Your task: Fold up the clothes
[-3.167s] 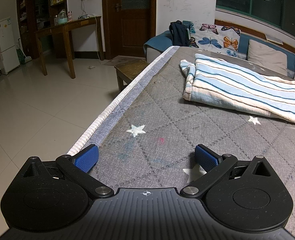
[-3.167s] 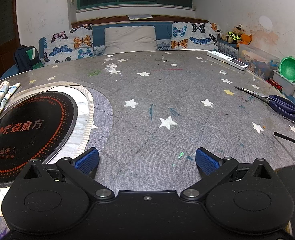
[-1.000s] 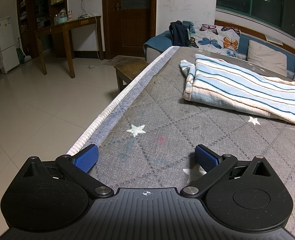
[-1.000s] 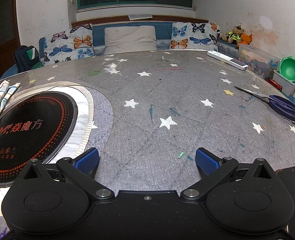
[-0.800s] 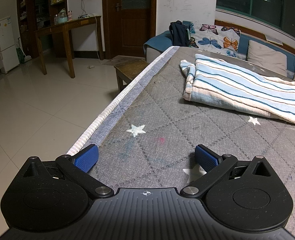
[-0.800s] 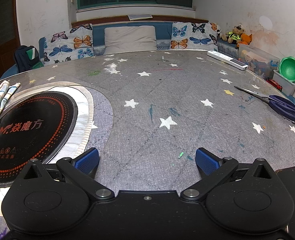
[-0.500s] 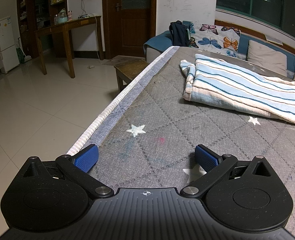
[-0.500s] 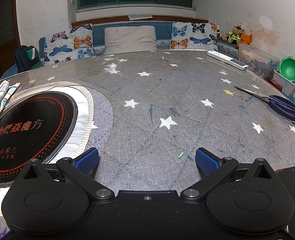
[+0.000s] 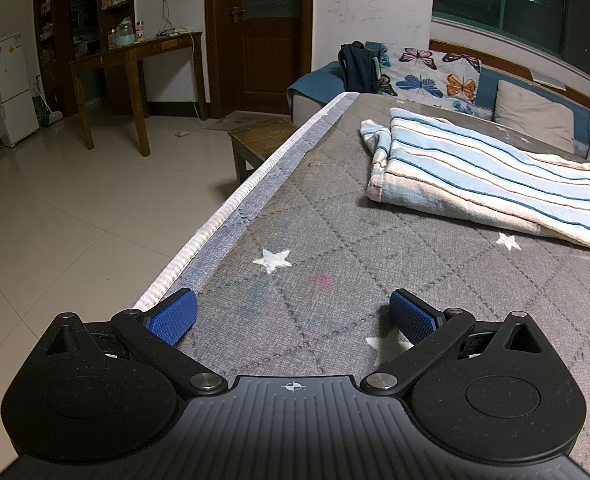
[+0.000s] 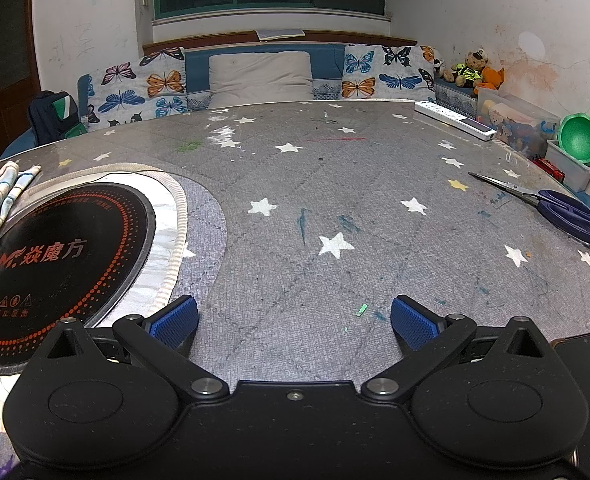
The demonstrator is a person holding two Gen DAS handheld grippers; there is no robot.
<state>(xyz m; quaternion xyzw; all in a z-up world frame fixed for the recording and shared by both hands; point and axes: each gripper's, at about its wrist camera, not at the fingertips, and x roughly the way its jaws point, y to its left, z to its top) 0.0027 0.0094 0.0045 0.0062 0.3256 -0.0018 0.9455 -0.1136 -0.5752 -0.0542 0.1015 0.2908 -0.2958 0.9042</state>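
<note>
The left gripper [image 9: 293,316] sits low at the bottom of its frame, its jaws spread wide with nothing between them but bare cloth. Its fingers are black and matte, each tipped with a blue pad [image 9: 173,317] of fine ribbed rubber. Beneath them lies a grey quilted table cover [image 9: 335,216], stitched in a diamond pattern and printed with white stars, bordered at centre left by a pale ribbed trim that runs along the table edge. The striped cloth [image 9: 491,178] lies in the upper right of this frame, well apart from the gripper: a soft, towel-like piece in white, pale blue and dark blue stripes, folded over and flattened, with a bunched end towards the middle of the frame.

The right gripper [image 10: 295,322] is of the same make, jaws equally wide apart and holding nothing, over the same starred cover. At the left of its frame a round, glossy black induction hob [image 10: 55,248] with red dotted rings is set into a circular cut-out edged in white cord. The striped cloth shows only as a folded corner at the far left edge, partly over the rim of the hob. Blue-handled scissors [image 10: 551,204] lie at right, and a long white power strip [image 10: 455,120] lies at upper right.
</note>
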